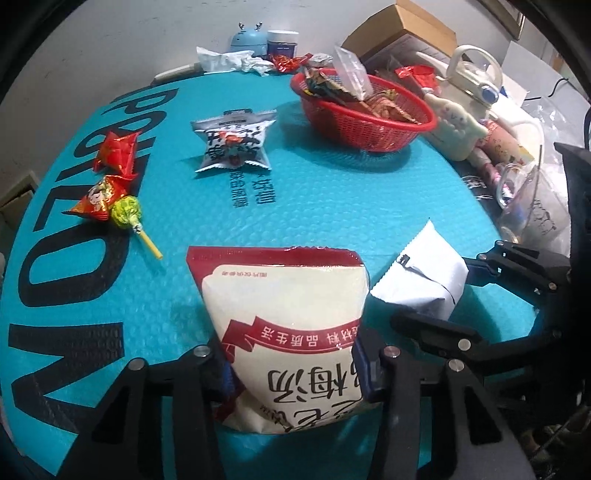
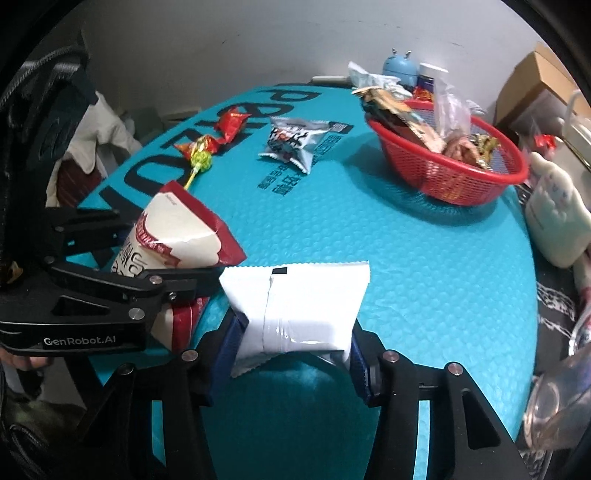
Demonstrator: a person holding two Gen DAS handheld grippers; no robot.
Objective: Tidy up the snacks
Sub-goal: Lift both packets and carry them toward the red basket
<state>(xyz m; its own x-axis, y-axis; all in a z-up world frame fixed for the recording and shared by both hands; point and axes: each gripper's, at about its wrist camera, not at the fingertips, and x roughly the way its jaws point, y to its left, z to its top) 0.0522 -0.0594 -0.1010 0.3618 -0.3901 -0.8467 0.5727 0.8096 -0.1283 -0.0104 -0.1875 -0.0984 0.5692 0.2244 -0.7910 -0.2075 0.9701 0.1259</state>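
My left gripper (image 1: 295,376) is shut on a cream and red packet (image 1: 291,325), held above the teal mat (image 1: 332,206); it also shows in the right wrist view (image 2: 173,236). My right gripper (image 2: 295,350) is shut on a white packet (image 2: 299,306), which also shows in the left wrist view (image 1: 421,280). A red basket (image 1: 362,114) holding several snacks stands at the far right, and in the right wrist view (image 2: 454,166). A silver snack bag (image 1: 232,144), two red candies (image 1: 118,151) and a green lollipop (image 1: 127,214) lie on the mat.
A cream plush bottle (image 1: 458,133), a white kettle (image 1: 476,74), cardboard boxes (image 1: 410,33) and clutter crowd the right edge. A blue gadget (image 1: 249,38), a jar (image 1: 282,40) and crumpled tissue (image 1: 229,61) sit at the far edge. A glass (image 2: 554,398) stands near right.
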